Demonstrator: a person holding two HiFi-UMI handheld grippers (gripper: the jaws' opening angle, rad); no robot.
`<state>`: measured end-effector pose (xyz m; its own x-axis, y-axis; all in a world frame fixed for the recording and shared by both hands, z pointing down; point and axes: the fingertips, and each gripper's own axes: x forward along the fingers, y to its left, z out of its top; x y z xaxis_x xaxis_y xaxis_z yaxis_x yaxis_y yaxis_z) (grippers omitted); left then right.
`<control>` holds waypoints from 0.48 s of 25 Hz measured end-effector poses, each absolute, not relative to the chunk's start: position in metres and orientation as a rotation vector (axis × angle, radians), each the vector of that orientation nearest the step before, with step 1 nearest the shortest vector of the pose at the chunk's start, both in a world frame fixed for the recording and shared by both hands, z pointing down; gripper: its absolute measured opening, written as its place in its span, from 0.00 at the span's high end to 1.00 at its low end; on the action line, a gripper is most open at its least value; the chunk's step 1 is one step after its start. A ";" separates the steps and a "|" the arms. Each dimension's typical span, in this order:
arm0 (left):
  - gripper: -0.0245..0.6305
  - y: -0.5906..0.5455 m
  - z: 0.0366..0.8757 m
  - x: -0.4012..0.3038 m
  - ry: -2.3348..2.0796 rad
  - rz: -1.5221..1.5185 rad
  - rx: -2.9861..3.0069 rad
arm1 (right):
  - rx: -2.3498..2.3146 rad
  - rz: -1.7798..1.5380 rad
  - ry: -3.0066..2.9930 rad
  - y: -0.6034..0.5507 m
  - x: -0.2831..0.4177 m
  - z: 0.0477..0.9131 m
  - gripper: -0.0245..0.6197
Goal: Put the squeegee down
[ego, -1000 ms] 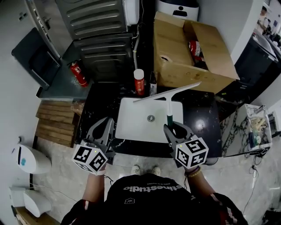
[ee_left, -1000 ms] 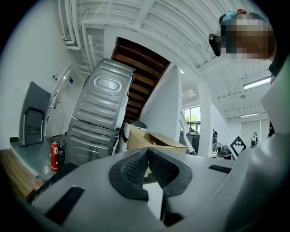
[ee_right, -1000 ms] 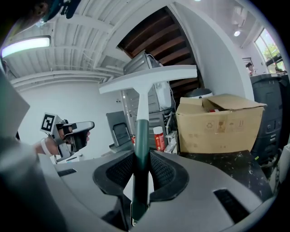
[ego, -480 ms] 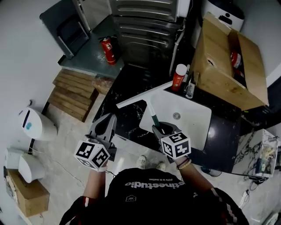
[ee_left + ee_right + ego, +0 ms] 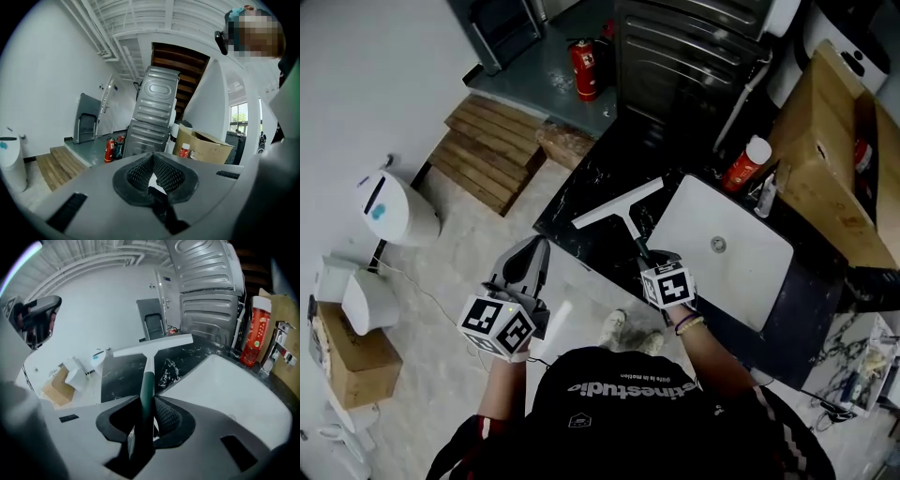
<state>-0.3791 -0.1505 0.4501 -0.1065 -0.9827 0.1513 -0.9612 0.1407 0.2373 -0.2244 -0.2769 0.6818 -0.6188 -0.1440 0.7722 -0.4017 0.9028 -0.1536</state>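
Observation:
The squeegee [image 5: 617, 206] has a white blade and a dark green handle. My right gripper [image 5: 650, 259] is shut on that handle, and the blade hangs over the black marble counter [image 5: 581, 239] just left of the white sink [image 5: 727, 246]. In the right gripper view the squeegee [image 5: 151, 348] sticks straight out from the right gripper [image 5: 146, 401], blade crosswise above the counter. My left gripper [image 5: 537, 249] hangs off the counter's front edge, over the floor. In the left gripper view the left gripper [image 5: 153, 162] has its pads together and holds nothing.
A red bottle [image 5: 745, 163] and a faucet [image 5: 766, 198] stand behind the sink, with a cardboard box [image 5: 834, 127] further right. A metal cabinet [image 5: 694, 47] and a fire extinguisher [image 5: 584, 67] are at the back. A wooden pallet [image 5: 492, 150] and a white bin [image 5: 389, 208] lie left.
Both hands have swung left and down. The squeegee has gone from over the sink to over the black counter on its left, still held by the right gripper.

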 end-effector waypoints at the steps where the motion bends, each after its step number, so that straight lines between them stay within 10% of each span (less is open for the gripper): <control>1: 0.94 -0.150 0.453 -0.382 -2.146 -0.115 1.889 | 0.391 0.368 -2.209 -0.278 -0.226 0.688 0.77; 12: 0.94 -0.171 0.441 -0.387 -2.096 -0.154 1.975 | 0.510 0.322 -2.281 -0.294 -0.216 0.667 0.70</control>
